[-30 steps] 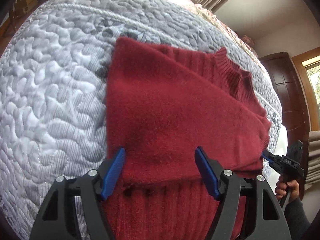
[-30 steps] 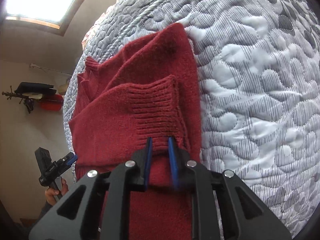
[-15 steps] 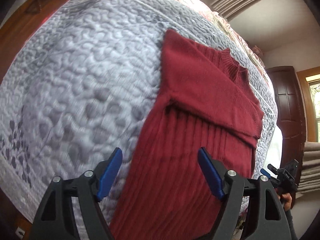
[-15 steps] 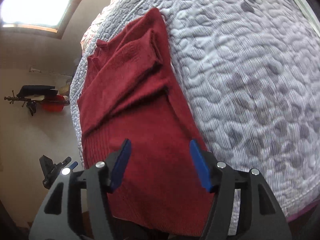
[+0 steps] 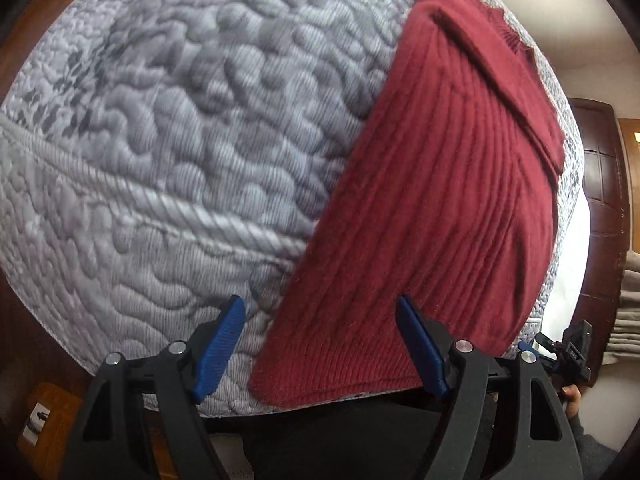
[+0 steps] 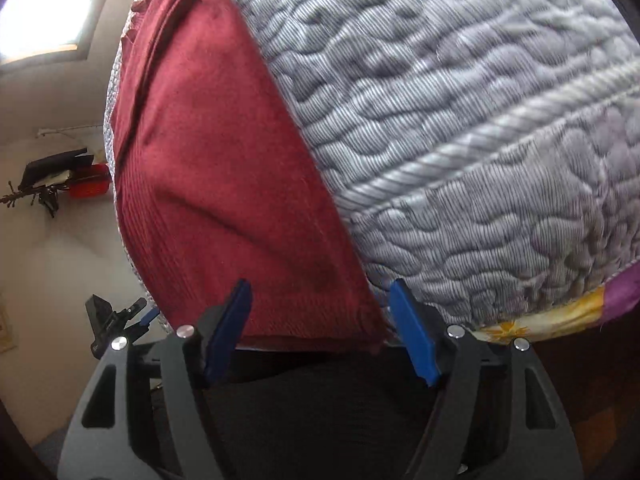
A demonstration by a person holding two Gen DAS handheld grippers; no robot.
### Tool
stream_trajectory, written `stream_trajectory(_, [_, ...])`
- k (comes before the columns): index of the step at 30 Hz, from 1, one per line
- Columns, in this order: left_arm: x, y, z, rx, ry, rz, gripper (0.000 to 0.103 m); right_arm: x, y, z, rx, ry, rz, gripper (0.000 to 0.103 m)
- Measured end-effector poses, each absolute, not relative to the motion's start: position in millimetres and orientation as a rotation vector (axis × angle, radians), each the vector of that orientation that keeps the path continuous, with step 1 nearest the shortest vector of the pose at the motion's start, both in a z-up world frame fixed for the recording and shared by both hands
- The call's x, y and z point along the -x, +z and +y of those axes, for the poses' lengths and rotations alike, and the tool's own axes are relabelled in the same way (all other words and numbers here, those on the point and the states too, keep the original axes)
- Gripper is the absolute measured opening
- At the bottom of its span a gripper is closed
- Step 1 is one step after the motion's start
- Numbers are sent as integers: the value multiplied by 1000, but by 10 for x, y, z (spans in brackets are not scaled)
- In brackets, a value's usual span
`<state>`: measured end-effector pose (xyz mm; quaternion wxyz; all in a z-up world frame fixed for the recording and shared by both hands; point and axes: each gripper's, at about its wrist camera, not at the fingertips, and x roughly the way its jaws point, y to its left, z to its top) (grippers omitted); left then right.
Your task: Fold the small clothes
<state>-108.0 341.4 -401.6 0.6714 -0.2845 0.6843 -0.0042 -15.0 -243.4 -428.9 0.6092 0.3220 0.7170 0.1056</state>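
Left wrist view: no legible writing. The red sweater [image 5: 432,216] lies flat on the grey quilted bedspread [image 5: 180,140], ribbed lower body nearest, a sleeve folded diagonally across the upper part. Its hem reaches the bed's near edge. The left claw [image 5: 320,348] is spread wide and holds nothing.

Right wrist view: no legible writing. The sweater [image 6: 216,184] runs along the bedspread's [image 6: 460,120] left side. The right claw [image 6: 322,330] is spread wide, empty, straddling the hem's right corner.
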Motion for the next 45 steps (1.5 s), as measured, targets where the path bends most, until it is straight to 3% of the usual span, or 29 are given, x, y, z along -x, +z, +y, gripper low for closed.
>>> stream_trajectory(7, [1245, -4034, 3319, 625, -28, 1557, 78, 568, -4476, -2307, -747, 255, 1737, 69])
stream_trajectory(9, [1228, -3984, 3280, 644, -46, 1536, 78, 665, -4458, -2291, -940, 275, 1711, 68])
stream_trajectory(12, [1245, -4002, 3302, 629, -30, 1538, 78, 796, -4501, -2214, -1064, 256, 1679, 59])
stream_trajectory(24, [983, -4164, 3062, 505, -82, 1679, 81, 1053, -4788, -1818, -1232, -31, 1563, 58])
stream_trajectory(25, [966, -4163, 3054, 499, -87, 1679, 81, 1101, -4776, -1815, -1231, -50, 1539, 50])
stream_trajectory(26, [912, -4166, 3011, 496, -92, 1679, 81, 1139, -4766, -1816, -1220, -61, 1525, 32])
stream_trajectory(28, [863, -4180, 3000, 487, -95, 1683, 75, 1220, -4715, -1778, -1201, -76, 1495, 8])
stream_trajectory(29, [848, -4181, 3000, 476, -91, 1684, 60, 1285, -4695, -1766, -1200, -86, 1489, 2])
stream_trajectory(30, [839, -4194, 3012, 471, -87, 1693, 47, 1335, -4665, -1739, -1199, -90, 1480, 1])
stream_trajectory(33, [872, -4271, 3138, 511, -58, 1710, 26, 1407, -4609, -1639, -1178, -68, 1478, 0])
stream_trajectory(36, [867, -4291, 3246, 571, -37, 1713, 19, 1453, -4633, -1543, -1200, -57, 1477, 0])
stream_trajectory(45, [787, -4072, 3281, 583, -66, 1658, 19, 1542, -4706, -1752, -1221, -59, 1518, 0])
